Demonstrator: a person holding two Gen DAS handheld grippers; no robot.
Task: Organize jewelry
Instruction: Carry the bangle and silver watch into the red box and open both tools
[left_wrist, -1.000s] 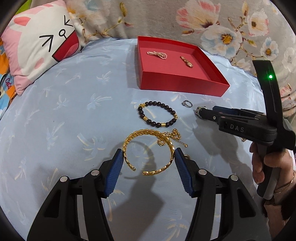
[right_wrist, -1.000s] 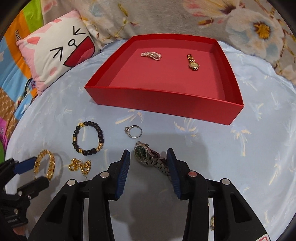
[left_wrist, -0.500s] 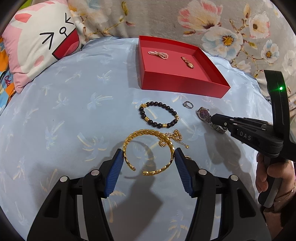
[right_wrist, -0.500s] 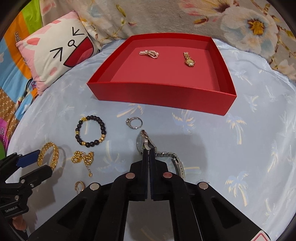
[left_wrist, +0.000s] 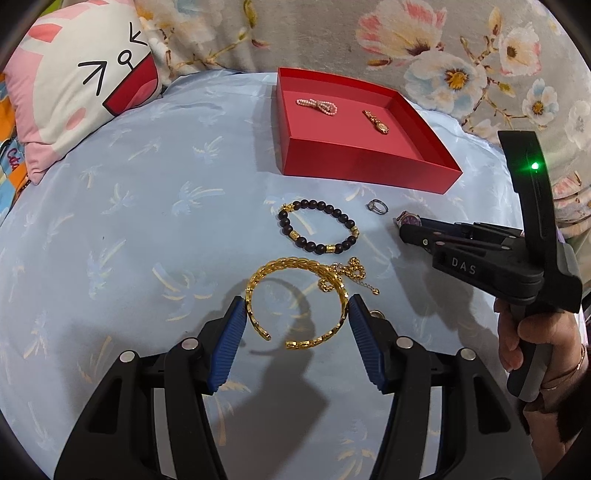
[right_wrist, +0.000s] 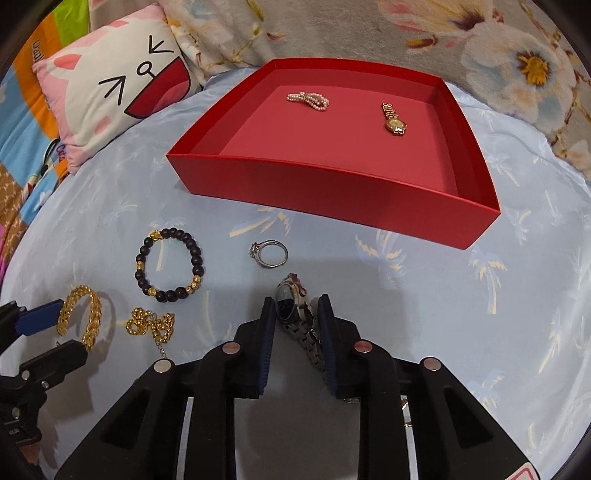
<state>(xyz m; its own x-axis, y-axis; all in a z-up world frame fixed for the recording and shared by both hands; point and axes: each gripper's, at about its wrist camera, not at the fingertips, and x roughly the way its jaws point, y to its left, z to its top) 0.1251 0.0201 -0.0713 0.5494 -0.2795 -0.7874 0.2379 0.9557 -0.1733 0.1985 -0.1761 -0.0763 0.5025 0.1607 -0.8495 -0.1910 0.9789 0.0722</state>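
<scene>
Straddling the gold bangle (left_wrist: 297, 299), the left gripper (left_wrist: 297, 325) stands spread, its pads just beside the bangle's sides. The right gripper (right_wrist: 297, 317) grasps the silver watch (right_wrist: 291, 301), case on edge between the pads, band trailing back. Beyond the watch lies the ring (right_wrist: 269, 253); left of it, the bead bracelet (right_wrist: 170, 265). Farthest, the red tray (right_wrist: 332, 184) holds a pearl strand (right_wrist: 308, 100) and gold watch (right_wrist: 393, 120).
</scene>
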